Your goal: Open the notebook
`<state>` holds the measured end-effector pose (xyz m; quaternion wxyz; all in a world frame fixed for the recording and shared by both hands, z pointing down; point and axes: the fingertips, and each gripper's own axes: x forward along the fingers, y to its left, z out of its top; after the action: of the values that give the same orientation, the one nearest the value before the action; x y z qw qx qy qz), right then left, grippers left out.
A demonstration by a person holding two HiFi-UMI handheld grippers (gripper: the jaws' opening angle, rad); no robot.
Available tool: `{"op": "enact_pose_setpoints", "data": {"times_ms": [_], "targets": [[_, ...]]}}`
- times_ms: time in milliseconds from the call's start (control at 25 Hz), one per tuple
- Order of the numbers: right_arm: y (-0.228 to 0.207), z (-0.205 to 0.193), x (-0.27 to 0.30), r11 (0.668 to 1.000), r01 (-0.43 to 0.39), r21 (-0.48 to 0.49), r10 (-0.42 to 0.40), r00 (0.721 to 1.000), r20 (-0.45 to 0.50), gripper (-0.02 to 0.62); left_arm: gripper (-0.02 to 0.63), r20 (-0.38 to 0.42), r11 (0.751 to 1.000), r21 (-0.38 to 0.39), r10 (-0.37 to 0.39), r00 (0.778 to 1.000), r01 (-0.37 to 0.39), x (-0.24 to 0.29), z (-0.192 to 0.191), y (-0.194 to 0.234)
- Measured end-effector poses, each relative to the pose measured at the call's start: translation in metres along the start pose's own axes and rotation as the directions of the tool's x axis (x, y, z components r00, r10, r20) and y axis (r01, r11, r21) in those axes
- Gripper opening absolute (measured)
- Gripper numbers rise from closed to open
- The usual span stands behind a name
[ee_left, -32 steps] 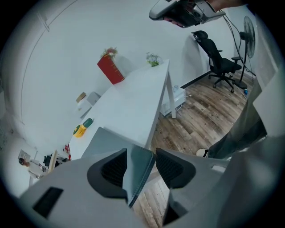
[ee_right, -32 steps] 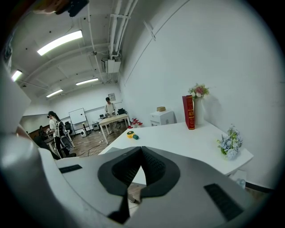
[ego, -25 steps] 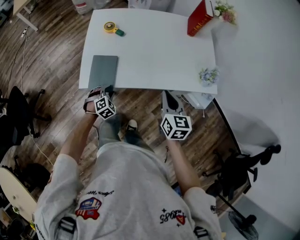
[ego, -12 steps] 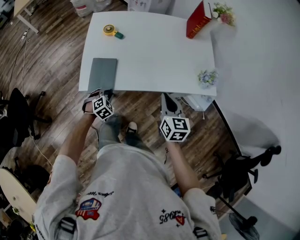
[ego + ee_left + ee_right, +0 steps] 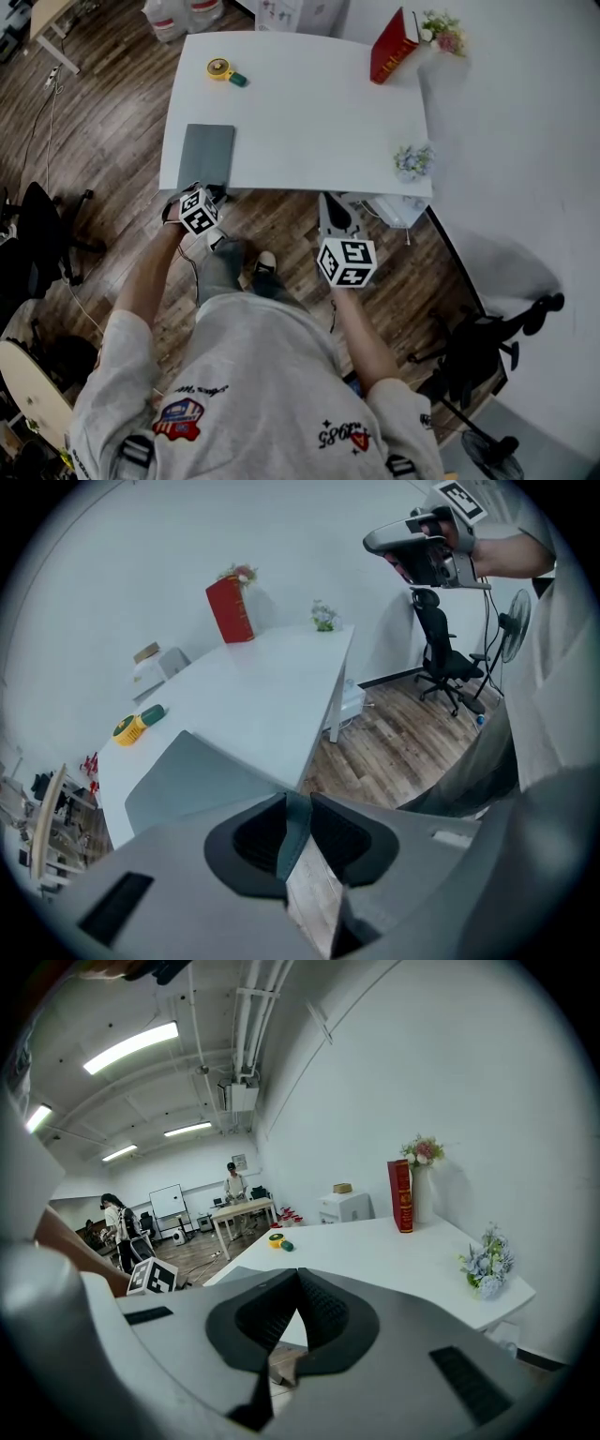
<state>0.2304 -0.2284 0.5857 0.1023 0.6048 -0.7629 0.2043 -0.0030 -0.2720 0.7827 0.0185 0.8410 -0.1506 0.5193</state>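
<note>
The notebook (image 5: 207,155) lies closed and flat at about 7 o'clock on the white table (image 5: 309,112). It is a plain grey rectangle, its long sides run away from you, and its near short edge sits right at the table's near edge. Only the head view shows you that whole outline. Only the left gripper view shows the grip. There your left gripper (image 5: 289,808) has its jaws closing on a thin grey strip of the notebook's near edge, and the pads meet it on both sides. In the head view that contact is hidden under the gripper's marker cube. Your right gripper (image 5: 298,1277) hangs off the table's near edge at about 5 o'clock from the notebook, its tips pressed together with nothing between them. Farther out on the table, a yellow tape measure (image 5: 220,67) sits at 12 o'clock from the notebook. A red book (image 5: 392,47) stands at 1 o'clock against the wall, and a small bunch of flowers (image 5: 412,157) sits at 3 o'clock. The right gripper view alone shows the room behind, with a person (image 5: 232,1185) at a far desk and a whiteboard (image 5: 167,1200).
</note>
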Motion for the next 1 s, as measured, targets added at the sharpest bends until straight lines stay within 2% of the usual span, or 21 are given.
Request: {"op": "enact_pose_setpoints", "data": {"times_ms": [200, 400, 640, 840, 1000], "targets": [[0.0, 0.001, -0.002, 1.0, 0.0, 0.003, 0.0, 1.0, 0.003, 0.0, 0.054, -0.003, 1.0, 0.016, -0.024, 1.0, 0.024, -0.004, 0.002, -0.002], [-0.002, 0.001, -0.002, 1.0, -0.002, 0.007, 0.002, 1.0, 0.006, 0.0, 0.028, 0.051, 0.999, 0.007, 0.032, 0.998, -0.032, -0.013, 0.007, 0.0], [0.0, -0.002, 0.0, 1.0, -0.013, 0.002, 0.013, 1.0, -0.005, 0.0, 0.018, 0.149, 0.996, -0.074, 0.064, 0.987, -0.053, -0.03, 0.012, 0.008], [0.008, -0.001, 0.003, 1.0, -0.027, -0.002, 0.027, 1.0, -0.01, 0.0, 0.018, 0.213, 0.982, -0.187, 0.021, 0.977, 0.019, -0.037, 0.012, 0.011], [0.011, 0.002, 0.006, 0.999, -0.036, -0.008, 0.036, 0.999, -0.01, 0.0, 0.017, 0.234, 0.983, -0.183, 0.042, 0.971, 0.002, -0.043, 0.018, 0.015]]}}
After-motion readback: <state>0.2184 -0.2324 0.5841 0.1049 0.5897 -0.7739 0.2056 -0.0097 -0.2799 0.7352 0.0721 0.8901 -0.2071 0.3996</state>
